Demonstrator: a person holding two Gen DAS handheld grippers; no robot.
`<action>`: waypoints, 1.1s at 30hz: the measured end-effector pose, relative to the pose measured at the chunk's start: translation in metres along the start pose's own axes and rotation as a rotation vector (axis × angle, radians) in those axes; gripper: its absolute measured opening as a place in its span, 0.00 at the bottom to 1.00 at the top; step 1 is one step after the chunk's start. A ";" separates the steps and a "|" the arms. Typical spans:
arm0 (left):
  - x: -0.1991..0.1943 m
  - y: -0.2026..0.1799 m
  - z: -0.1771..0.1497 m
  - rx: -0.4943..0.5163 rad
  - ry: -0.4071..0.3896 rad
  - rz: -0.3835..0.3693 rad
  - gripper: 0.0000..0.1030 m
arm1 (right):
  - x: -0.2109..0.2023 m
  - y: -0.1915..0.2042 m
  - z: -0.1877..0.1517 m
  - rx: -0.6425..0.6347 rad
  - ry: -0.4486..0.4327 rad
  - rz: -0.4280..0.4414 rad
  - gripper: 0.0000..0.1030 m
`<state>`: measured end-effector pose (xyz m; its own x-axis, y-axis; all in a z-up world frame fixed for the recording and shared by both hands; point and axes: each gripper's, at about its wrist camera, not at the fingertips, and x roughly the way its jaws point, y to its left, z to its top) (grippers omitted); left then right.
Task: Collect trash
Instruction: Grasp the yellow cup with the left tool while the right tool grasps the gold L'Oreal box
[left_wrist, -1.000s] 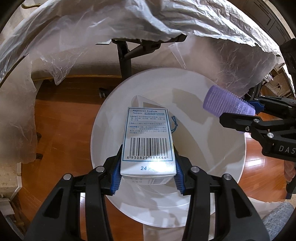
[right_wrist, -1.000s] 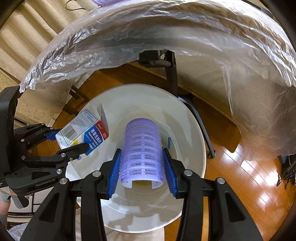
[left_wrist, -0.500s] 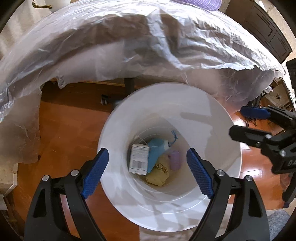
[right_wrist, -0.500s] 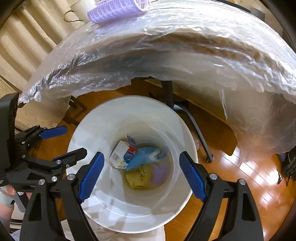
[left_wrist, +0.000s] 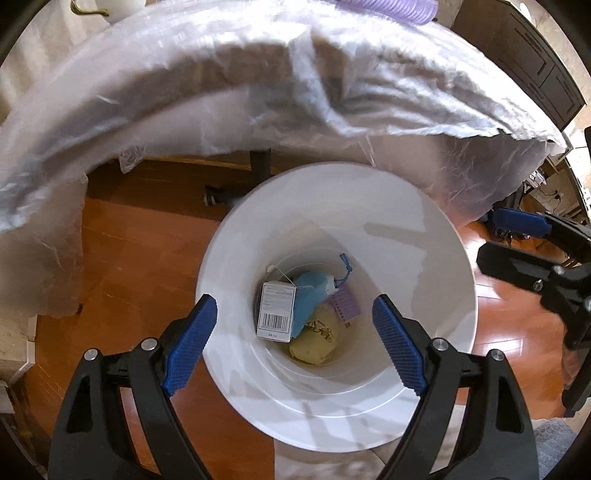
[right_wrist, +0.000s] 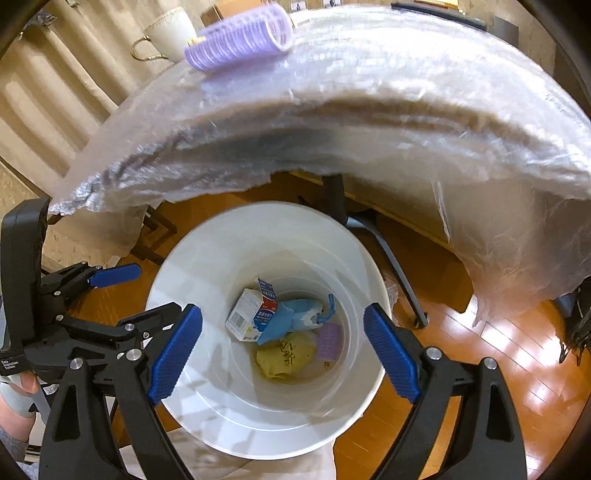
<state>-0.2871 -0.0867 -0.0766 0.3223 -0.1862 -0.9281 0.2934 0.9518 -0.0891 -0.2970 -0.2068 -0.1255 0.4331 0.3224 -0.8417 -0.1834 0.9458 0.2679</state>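
A white trash bin (left_wrist: 436, 229) stands on the wood floor; it also shows in the right wrist view (right_wrist: 207, 398). At its bottom lie a white medicine box (left_wrist: 276, 314) (right_wrist: 245, 314), a blue wrapper (left_wrist: 310, 299) (right_wrist: 291, 317), a yellow crumpled bag (left_wrist: 317, 339) (right_wrist: 284, 354) and a purple hair roller (left_wrist: 345, 304) (right_wrist: 329, 341). My left gripper (left_wrist: 293, 347) is open and empty above the bin. My right gripper (right_wrist: 282, 354) is open and empty above it too. Another purple hair roller (right_wrist: 238, 40) lies on the table.
A table covered in clear plastic sheet (left_wrist: 221, 81) (right_wrist: 369, 110) overhangs the bin. A white cup with gold handle (right_wrist: 170, 35) stands on it. A black table leg (right_wrist: 340, 199) is behind the bin. The other gripper shows at the side (left_wrist: 535, 258) (right_wrist: 74, 314).
One second ago the left gripper held the medicine box and the right held a purple roller. Both opened; box and roller dropped into the bin. Both grippers have since risen.
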 end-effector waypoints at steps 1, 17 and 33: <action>-0.005 0.000 -0.001 0.004 -0.009 0.006 0.85 | -0.006 0.000 -0.001 0.002 -0.012 -0.003 0.85; -0.255 0.029 0.030 -0.165 -0.891 0.003 0.99 | -0.246 0.057 0.031 -0.125 -0.912 -0.136 0.96; -0.192 0.056 0.077 -0.082 -0.628 -0.031 0.99 | -0.167 0.058 0.110 -0.216 -0.648 -0.132 0.96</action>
<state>-0.2633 -0.0165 0.1243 0.7889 -0.2977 -0.5376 0.2492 0.9546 -0.1630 -0.2828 -0.2016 0.0824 0.8911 0.2267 -0.3931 -0.2353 0.9715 0.0270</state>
